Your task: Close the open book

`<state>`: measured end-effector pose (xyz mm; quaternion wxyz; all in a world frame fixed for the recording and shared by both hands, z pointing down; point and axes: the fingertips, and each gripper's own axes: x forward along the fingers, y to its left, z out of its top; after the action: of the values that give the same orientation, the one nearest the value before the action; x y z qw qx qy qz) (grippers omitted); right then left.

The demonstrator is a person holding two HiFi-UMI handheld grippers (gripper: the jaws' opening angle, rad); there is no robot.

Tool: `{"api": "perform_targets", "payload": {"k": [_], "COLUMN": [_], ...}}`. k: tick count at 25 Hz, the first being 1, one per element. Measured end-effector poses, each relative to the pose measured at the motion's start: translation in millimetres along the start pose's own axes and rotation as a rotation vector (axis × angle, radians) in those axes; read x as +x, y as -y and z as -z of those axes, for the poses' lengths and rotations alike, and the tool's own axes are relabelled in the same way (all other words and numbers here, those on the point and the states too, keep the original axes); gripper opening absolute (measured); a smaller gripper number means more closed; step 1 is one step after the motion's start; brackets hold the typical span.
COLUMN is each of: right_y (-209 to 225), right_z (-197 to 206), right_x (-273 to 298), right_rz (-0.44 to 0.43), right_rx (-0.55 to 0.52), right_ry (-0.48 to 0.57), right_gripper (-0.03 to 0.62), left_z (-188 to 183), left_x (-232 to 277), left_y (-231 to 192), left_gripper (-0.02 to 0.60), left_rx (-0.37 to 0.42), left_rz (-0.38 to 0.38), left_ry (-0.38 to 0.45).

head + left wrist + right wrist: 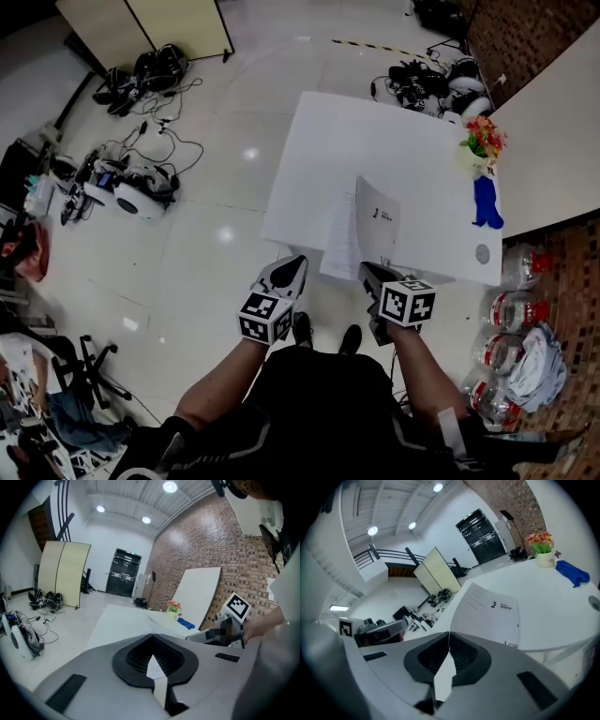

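The book point(361, 230) lies near the front edge of the white table point(375, 141). Its grey cover point(378, 217), printed with a small logo, stands tilted over the white pages point(339, 242). From the right gripper view the cover point(492, 611) fills the table's near corner. Both grippers hang off the table, in front of the person's body. My left gripper point(291, 269) point(152, 636) is shut with nothing in it, left of the book. My right gripper point(371, 274) point(449, 633) is shut and empty just below the book's front edge, not touching it.
A flower pot point(478, 142), a blue cloth point(486, 204) and a small grey disc point(482, 253) sit along the table's right side. Glass jars point(511, 309) stand on the floor at the right. Cables and gear point(131, 183) lie on the floor at the left.
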<state>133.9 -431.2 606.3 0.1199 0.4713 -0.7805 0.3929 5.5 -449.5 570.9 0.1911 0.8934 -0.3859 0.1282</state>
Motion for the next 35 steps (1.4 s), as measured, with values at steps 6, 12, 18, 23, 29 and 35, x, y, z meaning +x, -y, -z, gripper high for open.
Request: {"api": "perform_targets", "payload": {"k": [6, 12, 18, 23, 29, 35], "right_y": [-18.6, -15.4, -14.2, -16.8, -40.5, -49.4], "right_z": [34.2, 64.9, 76.6, 83.1, 54.1, -32.6], "right_x": [68.7, 111.9, 127.1, 134.9, 115.5, 50.6], "right_rz": [0.08, 0.154, 0.185, 0.182, 0.056, -0.019], "right_rx": [-0.187, -0.259, -0.288, -0.312, -0.282, -0.193], "right_ry": [-0.227, -0.376, -0.442, -0.486, -0.368, -0.062], "right_gripper": [0.008, 0.009, 0.011, 0.012, 0.036, 0.035], "left_z": [3.9, 12.9, 17.2, 19.8, -8.2, -44.8], "left_x": [-27.8, -38.8, -41.6, -41.8, -30.7, -14.1], "left_y": [-32.9, -52.5, -64.0, -66.6, -56.0, -24.4], "left_gripper": [-0.006, -0.006, -0.006, -0.006, -0.006, -0.006], "left_rx": [-0.03, -0.051, -0.063, -0.077, -0.069, -0.041], "left_rz": [-0.057, -0.078, -0.079, -0.064, -0.034, 0.08], "left_ry": [0.017, 0.015, 0.012, 0.008, 0.057, 0.09]}}
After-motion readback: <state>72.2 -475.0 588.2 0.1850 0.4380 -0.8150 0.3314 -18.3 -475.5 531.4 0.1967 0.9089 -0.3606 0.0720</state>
